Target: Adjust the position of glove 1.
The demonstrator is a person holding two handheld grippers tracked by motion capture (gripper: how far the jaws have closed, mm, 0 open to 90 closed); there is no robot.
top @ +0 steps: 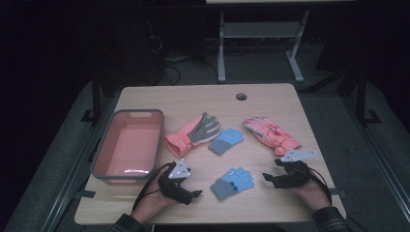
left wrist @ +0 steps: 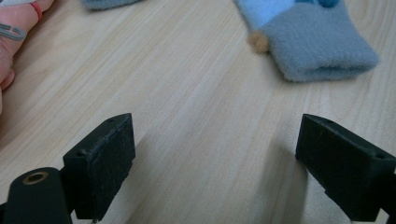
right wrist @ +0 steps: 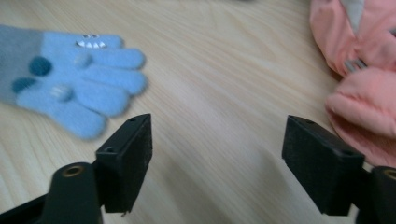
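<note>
Standing spread over bare wood, the jaws of the right gripper (top: 270, 178) face the small blue-and-grey knitted glove (top: 232, 182) lying between both hands; the left gripper (top: 193, 192) waits equally wide. A clean pick likely means pinching the grey cuff before lifting towards the pink plastic bin (top: 99, 157).

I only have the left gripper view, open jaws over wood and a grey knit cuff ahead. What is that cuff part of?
Observer: A small blue glove with a grey cuff, lying flat on the table between the two grippers.
Operator: Any bin around?
Observer: Yes, an orange bin with a grey rim stands at the table's left, beside the left gripper.
Operator: And the right gripper?
Observer: The right gripper is open with nothing between its jaws, between the blue glove and a pink ski glove.
</note>
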